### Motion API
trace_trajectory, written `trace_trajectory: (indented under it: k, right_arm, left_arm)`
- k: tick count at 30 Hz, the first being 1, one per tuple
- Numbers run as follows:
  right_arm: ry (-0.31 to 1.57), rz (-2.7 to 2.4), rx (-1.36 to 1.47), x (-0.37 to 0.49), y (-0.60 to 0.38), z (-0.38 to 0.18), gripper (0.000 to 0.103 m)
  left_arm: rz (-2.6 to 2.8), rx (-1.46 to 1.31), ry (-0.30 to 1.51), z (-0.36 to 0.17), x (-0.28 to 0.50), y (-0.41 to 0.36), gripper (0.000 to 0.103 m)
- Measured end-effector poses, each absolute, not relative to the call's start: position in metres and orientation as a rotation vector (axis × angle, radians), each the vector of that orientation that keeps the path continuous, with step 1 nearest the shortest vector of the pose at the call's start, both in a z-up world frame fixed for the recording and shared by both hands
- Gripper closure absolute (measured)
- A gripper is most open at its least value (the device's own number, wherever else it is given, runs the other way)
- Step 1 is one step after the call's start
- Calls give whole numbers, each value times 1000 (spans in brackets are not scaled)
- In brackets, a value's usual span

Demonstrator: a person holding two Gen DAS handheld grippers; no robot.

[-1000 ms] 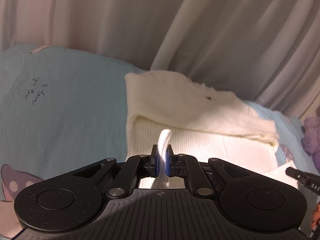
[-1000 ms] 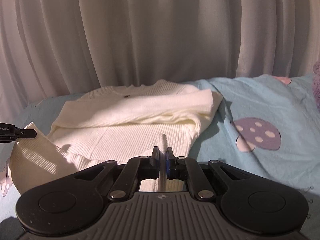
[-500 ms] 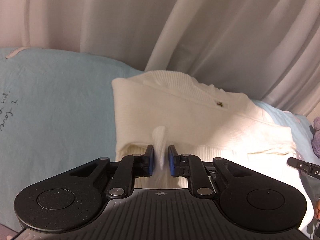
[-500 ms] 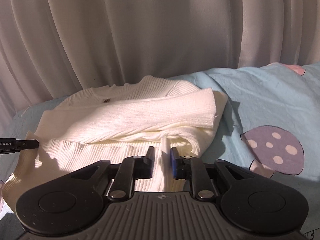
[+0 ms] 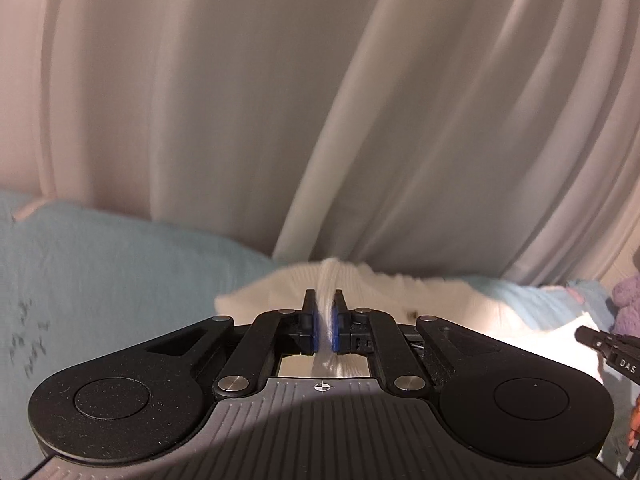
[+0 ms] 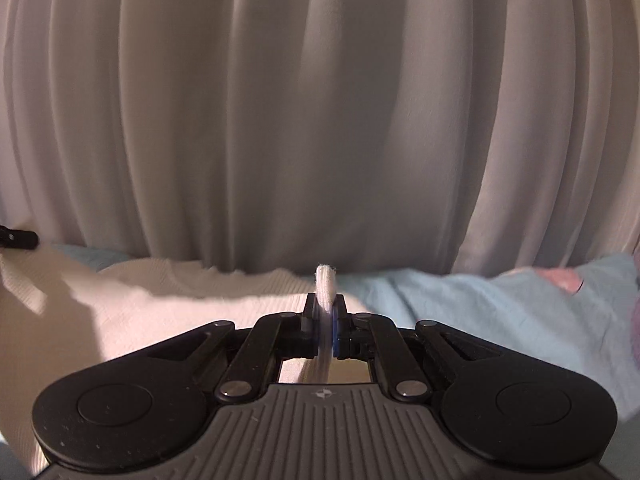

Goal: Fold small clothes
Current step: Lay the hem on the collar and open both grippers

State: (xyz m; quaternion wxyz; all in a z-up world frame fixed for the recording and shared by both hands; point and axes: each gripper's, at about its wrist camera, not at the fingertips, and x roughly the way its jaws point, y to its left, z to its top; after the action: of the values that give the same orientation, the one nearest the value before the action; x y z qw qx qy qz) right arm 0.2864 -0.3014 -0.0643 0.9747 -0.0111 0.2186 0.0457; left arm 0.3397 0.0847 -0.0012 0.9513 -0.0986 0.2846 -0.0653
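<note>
A cream ribbed knit sweater [image 5: 384, 288] lies on the light blue bedsheet [image 5: 120, 280]. My left gripper [image 5: 325, 312] is shut on a pinched edge of the sweater, which sticks up between the blue pads. My right gripper [image 6: 326, 312] is shut on another pinched edge of the same sweater [image 6: 160, 308]. Both grippers sit low over the folded garment, pointing at the curtain. The other gripper's tip shows at the right edge of the left wrist view [image 5: 608, 348] and at the left edge of the right wrist view [image 6: 18, 238]. Most of the sweater is hidden under the gripper bodies.
A white pleated curtain [image 6: 320, 120] fills the background close behind the bed. A purple plush object [image 5: 628, 300] sits at the far right. The blue sheet [image 6: 480, 312] has a pink printed patch [image 6: 564, 280] to the right.
Both grippers moved forward over the sweater toward the curtain, carrying the pinched edge. The jaws, slightly apart half a second ago, are closed on the fabric again. The views tilted up.
</note>
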Motion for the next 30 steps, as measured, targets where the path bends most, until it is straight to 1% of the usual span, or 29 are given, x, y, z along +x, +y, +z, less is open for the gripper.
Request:
trace_trajectory:
  k: [3,5,10,15,17,18,19,20,21,22,23,24,25,26,27,28,30]
  right_arm:
    - [423,31,-18,326,-303,-62,98]
    - [444,20,-15,348,-301,-65,98]
    - [511,-29,-28,395,-293,-90,98]
    - [551,-55,-31,409,-293,-111,97]
    - [559,-67,-41,409,-295,-114,96]
    - [566,-83,-45,408,-296,-113,90]
    - [564,-105,-35,405,-297,-111,86]
    - [549,-116,-12,401,-298,-107,81]
    - [523,-105,35,395,-298,-101,81]
    - [503,-76,87,386,-296,-97,80]
    - [492,-50,128,380,-294,-94,76]
    - [493,-3,188,375,-288,-94,74]
    - [512,43,219,374,-281,-96,74]
    - [550,109,236,376,-269,-102,74]
    - [588,150,219,378,-257,-109,74]
    - [609,160,168,378,-244,-116,74]
    - [608,123,31,378,-228,-130,74]
  left_arm:
    - [-76,-132,511,7,376,72,95]
    - [-50,-88,510,2,400,61,95]
    - [41,-81,550,-32,443,47,95]
    - [109,-75,610,-69,465,41,94]
    - [146,-56,647,-80,473,42,88]
    - [163,-49,661,-83,473,44,80]
    - [186,-46,663,-84,470,47,64]
    - [207,-44,656,-83,466,48,58]
    - [224,-49,645,-80,457,49,55]
    - [227,-66,635,-76,449,51,54]
    - [222,-84,626,-73,445,50,54]
    - [204,-106,617,-68,440,46,51]
    - [177,-122,609,-65,436,41,46]
    - [143,-124,607,-65,437,35,43]
    - [115,-111,618,-68,440,30,41]
    - [111,-85,640,-73,445,24,40]
    - [156,-56,661,-83,451,21,42]
